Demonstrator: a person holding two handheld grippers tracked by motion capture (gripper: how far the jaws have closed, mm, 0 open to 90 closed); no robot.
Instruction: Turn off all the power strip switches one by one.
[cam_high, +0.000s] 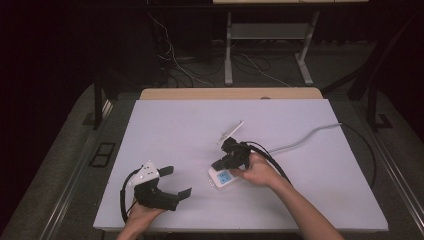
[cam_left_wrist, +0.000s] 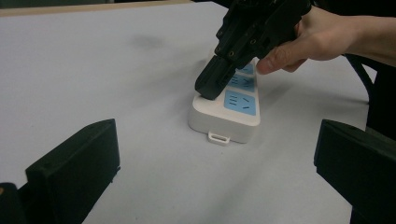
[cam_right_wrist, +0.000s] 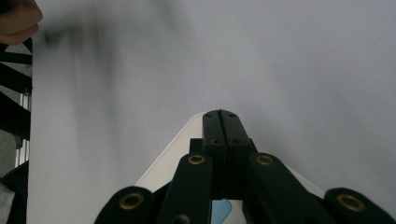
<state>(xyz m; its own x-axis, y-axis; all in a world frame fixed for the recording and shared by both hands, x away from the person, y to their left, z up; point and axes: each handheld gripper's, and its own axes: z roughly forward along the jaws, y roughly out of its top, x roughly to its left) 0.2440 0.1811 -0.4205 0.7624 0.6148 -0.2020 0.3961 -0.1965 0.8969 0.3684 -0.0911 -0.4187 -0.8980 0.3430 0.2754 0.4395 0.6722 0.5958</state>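
Observation:
A white power strip (cam_high: 223, 177) with blue socket faces (cam_left_wrist: 241, 102) lies near the middle of the white table, its grey cord (cam_high: 305, 137) running off to the back right. My right gripper (cam_high: 220, 163) is shut, jaws pressed together, with its tips resting on the strip's near end (cam_left_wrist: 208, 91). In the right gripper view the closed jaws (cam_right_wrist: 221, 121) point over the strip's white edge (cam_right_wrist: 163, 165). My left gripper (cam_high: 176, 181) sits at the front left, open with nothing between its fingers (cam_left_wrist: 77, 168), facing the strip from a short distance.
The white table top (cam_high: 170, 125) has a wooden strip (cam_high: 230, 93) along its far edge. Black cables (cam_high: 270, 156) trail from the right gripper. A metal stand (cam_high: 270, 45) and wires sit on the dark floor behind.

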